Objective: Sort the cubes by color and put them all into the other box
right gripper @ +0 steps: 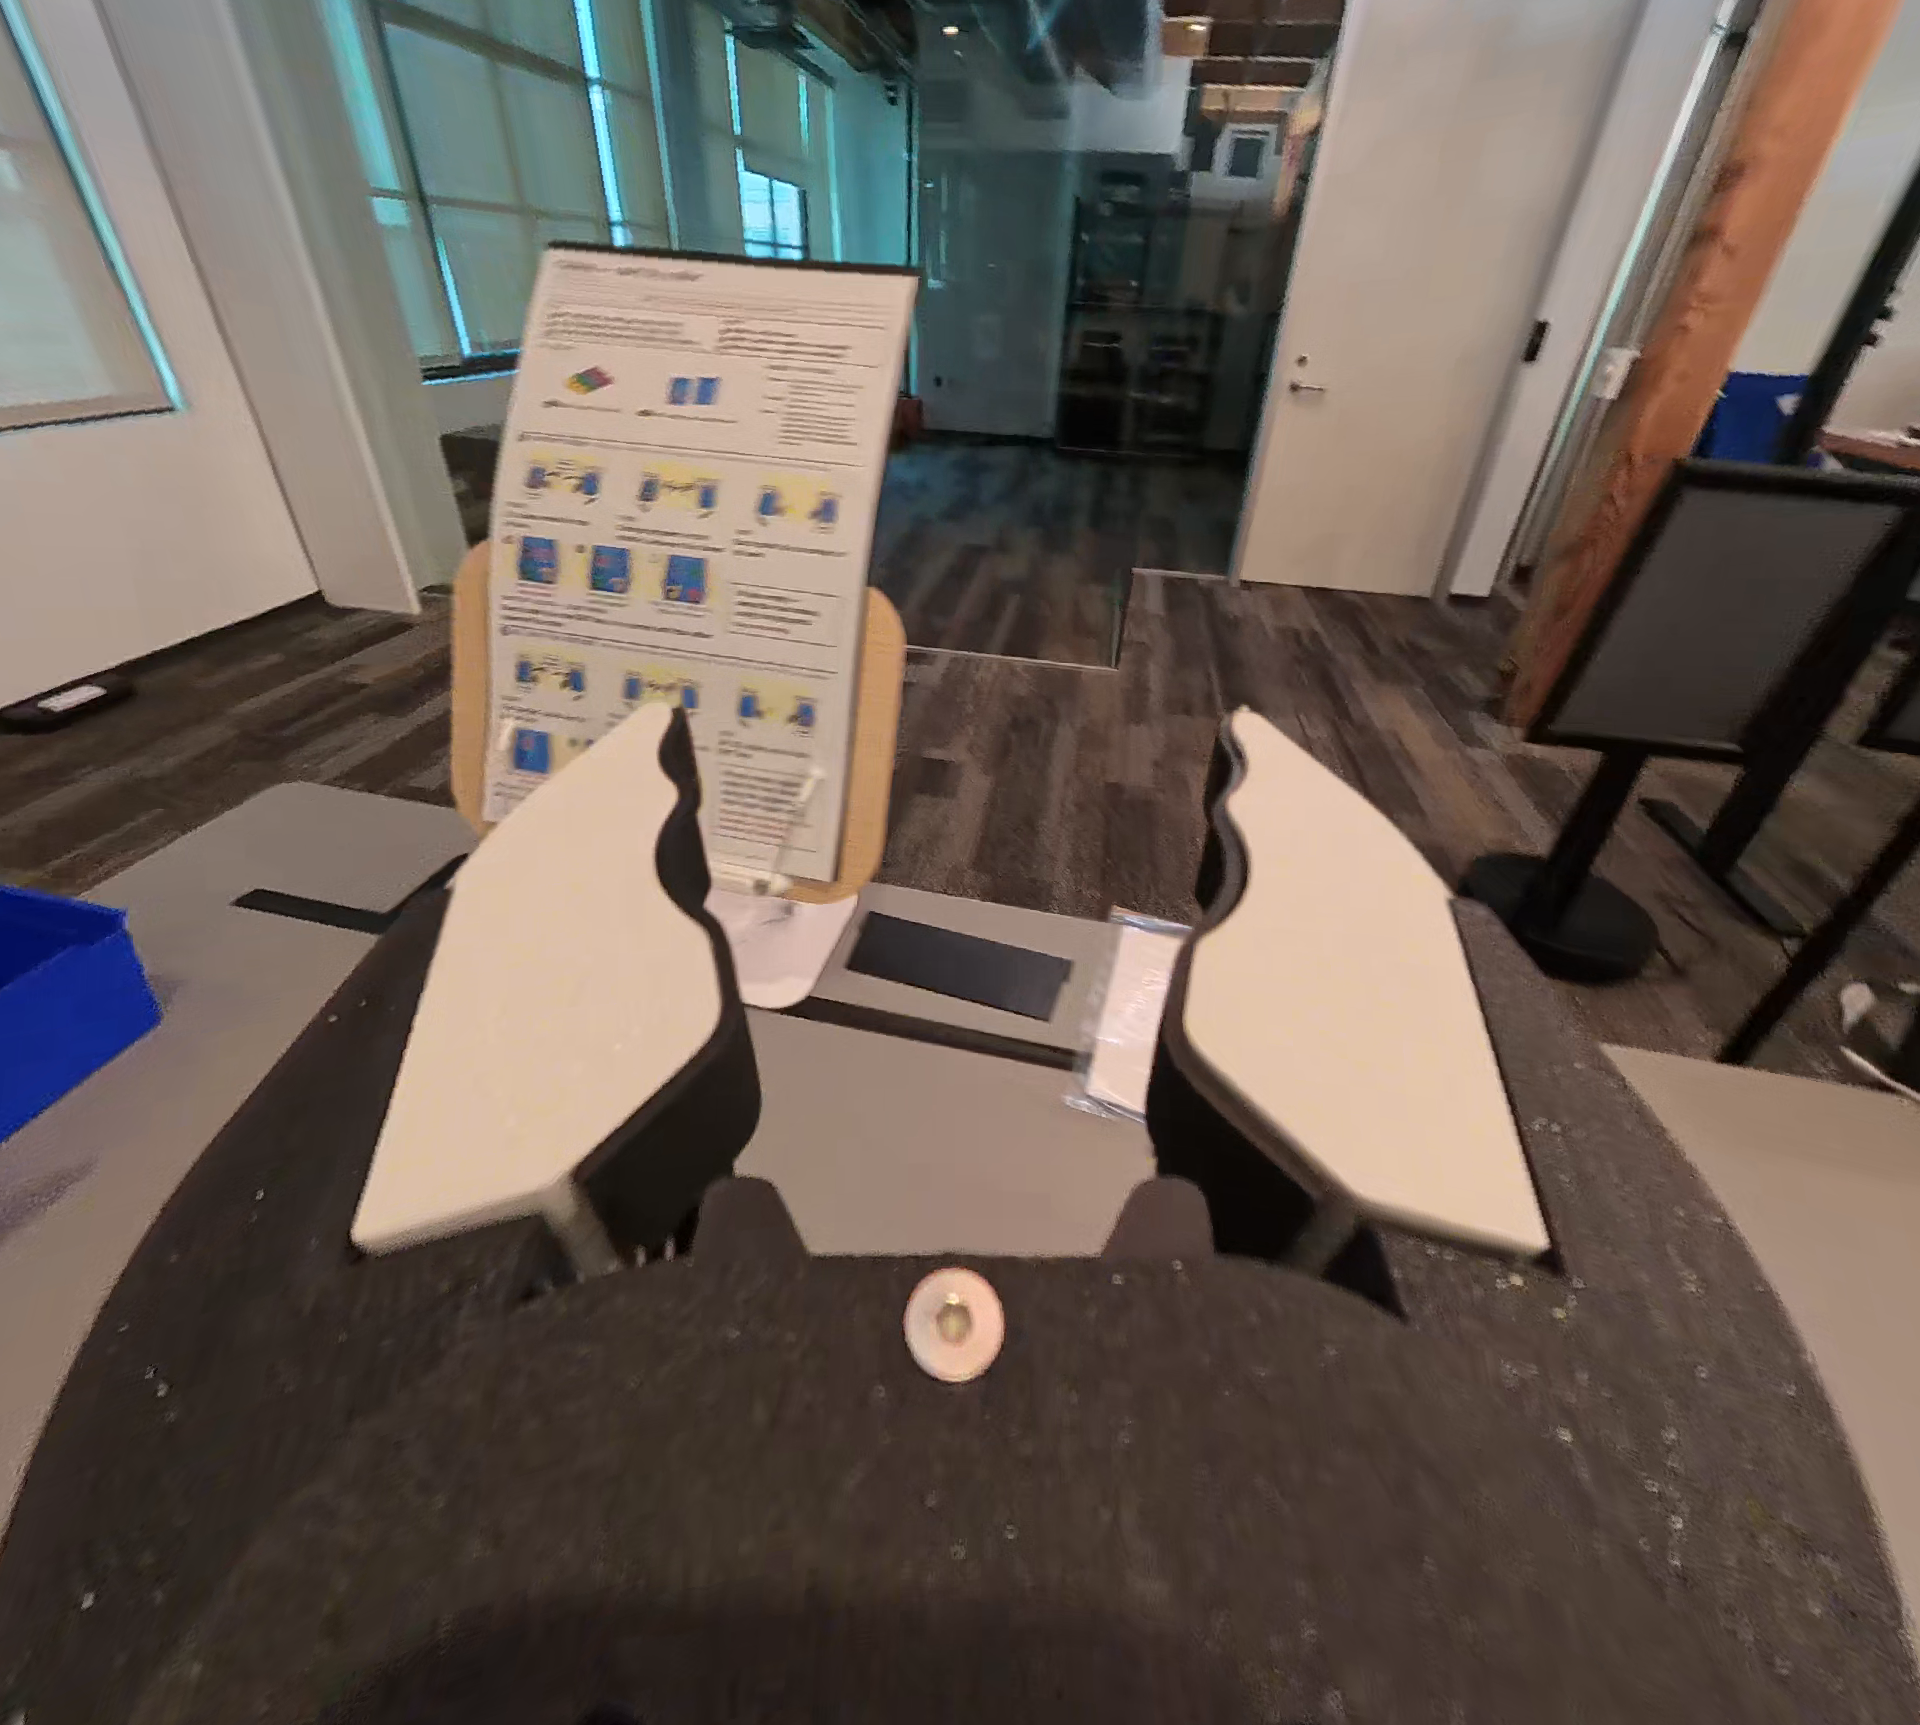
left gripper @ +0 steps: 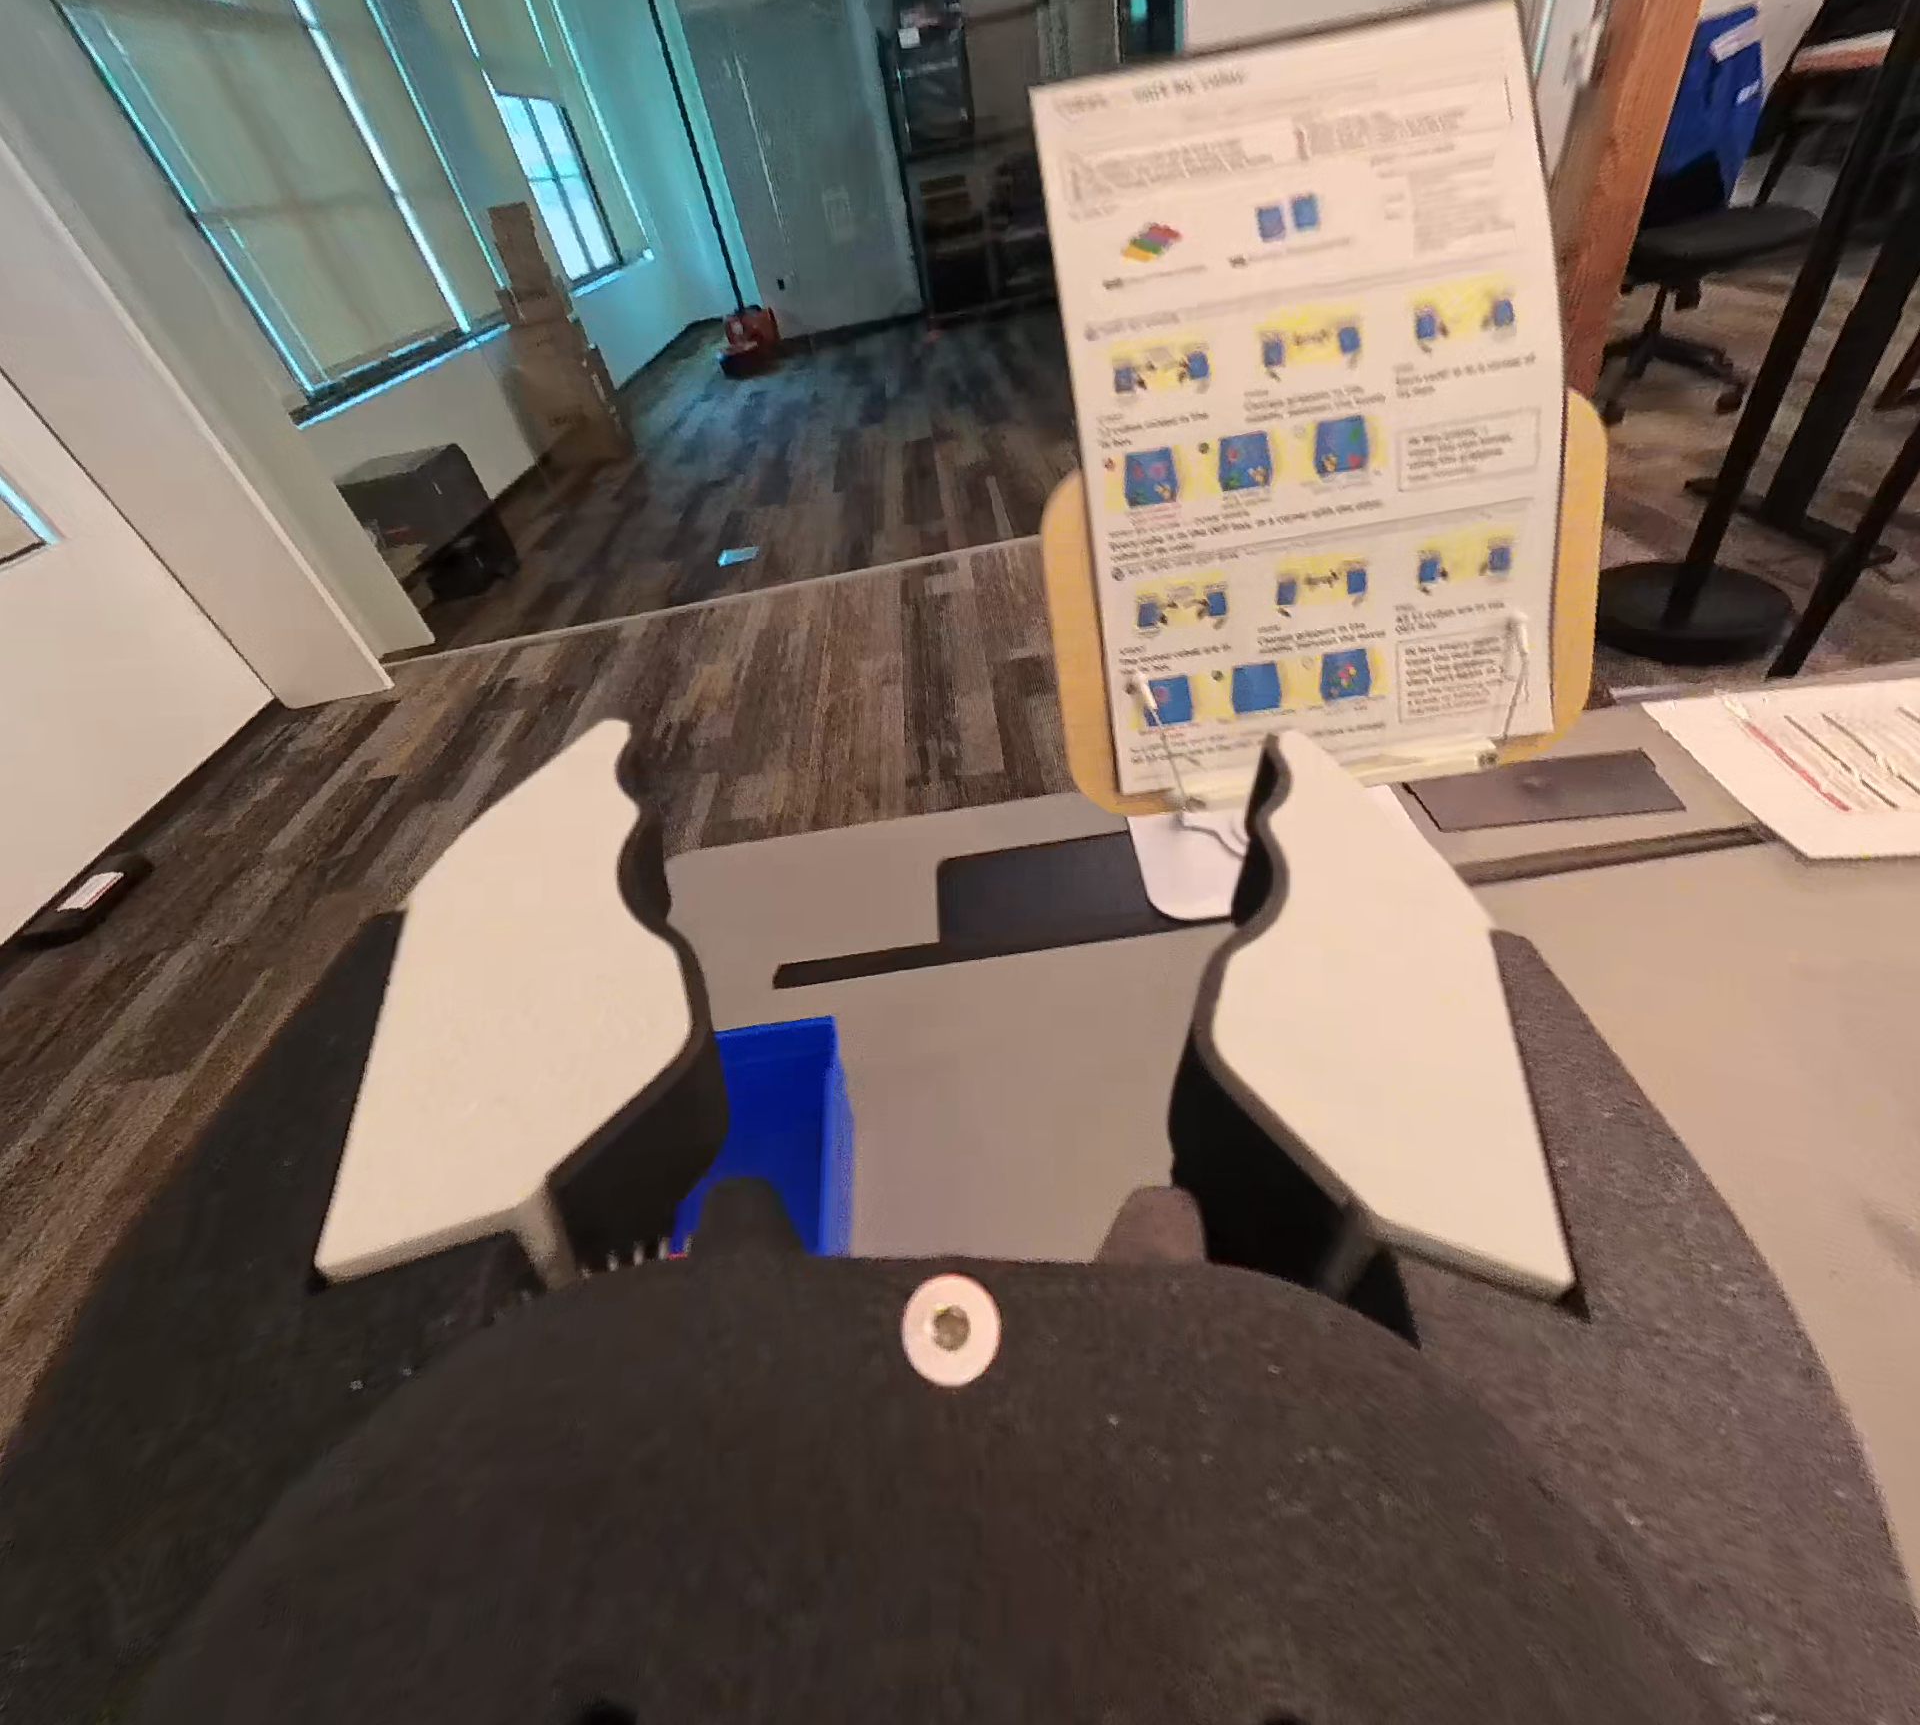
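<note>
Both grippers are held level above the grey table [left gripper: 1039,1104], fingers wide apart and holding nothing. Left gripper [left gripper: 951,802]: a blue box [left gripper: 790,1125] stands low in the frame, just behind its left finger. Right gripper [right gripper: 951,771]: a box corner at the left edge, bare table between its fingers. No cubes visible. An instruction sheet [right gripper: 696,553] stands at the table's far edge

Left tool [left gripper: 951,828], right tool [right gripper: 945,782] — pale wavy-edged fingers, speckled black bodies; silver screws

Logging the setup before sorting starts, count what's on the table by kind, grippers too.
Blue box: 1
Instruction sheet on stand: 1
Loose paper sheets: 1 pile
Open grippers: 2, left gripper, right gripper
Cubes: 0 visible
Total: 5
</note>
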Demonstrator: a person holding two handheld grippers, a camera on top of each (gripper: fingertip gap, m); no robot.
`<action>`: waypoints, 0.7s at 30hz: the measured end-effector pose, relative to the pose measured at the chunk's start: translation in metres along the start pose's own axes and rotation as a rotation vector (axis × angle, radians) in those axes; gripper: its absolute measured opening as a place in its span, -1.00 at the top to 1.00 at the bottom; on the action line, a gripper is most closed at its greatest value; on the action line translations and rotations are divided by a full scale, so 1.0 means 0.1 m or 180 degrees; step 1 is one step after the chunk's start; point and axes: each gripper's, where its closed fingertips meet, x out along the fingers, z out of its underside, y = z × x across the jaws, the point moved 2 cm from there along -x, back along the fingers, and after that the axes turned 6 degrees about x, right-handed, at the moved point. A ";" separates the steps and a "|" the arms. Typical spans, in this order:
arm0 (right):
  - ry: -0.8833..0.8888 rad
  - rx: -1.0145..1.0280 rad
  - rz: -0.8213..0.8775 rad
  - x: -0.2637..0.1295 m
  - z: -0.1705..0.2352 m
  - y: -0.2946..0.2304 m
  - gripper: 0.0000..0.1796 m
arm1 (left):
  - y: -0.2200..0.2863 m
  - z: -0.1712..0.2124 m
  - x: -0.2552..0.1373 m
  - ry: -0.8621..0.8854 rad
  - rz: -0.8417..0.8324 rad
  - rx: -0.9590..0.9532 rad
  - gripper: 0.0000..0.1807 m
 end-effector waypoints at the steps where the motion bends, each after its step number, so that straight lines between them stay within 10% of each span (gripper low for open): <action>1: -0.0011 -0.0058 -0.0054 0.10 0.07 -0.19 -0.07 | 0.16 0.05 0.09 -0.0062 0.0047 0.0006 -0.23; 9: -0.0855 0.0025 -0.0107 0.84 1.70 -0.98 -0.31 | 1.12 1.14 0.73 -0.0428 0.0055 -0.0075 -0.34; 21: -0.1834 0.0485 0.0555 0.98 3.74 -0.54 -0.33 | 1.62 3.18 1.04 -0.1406 -0.0104 -0.0501 -0.28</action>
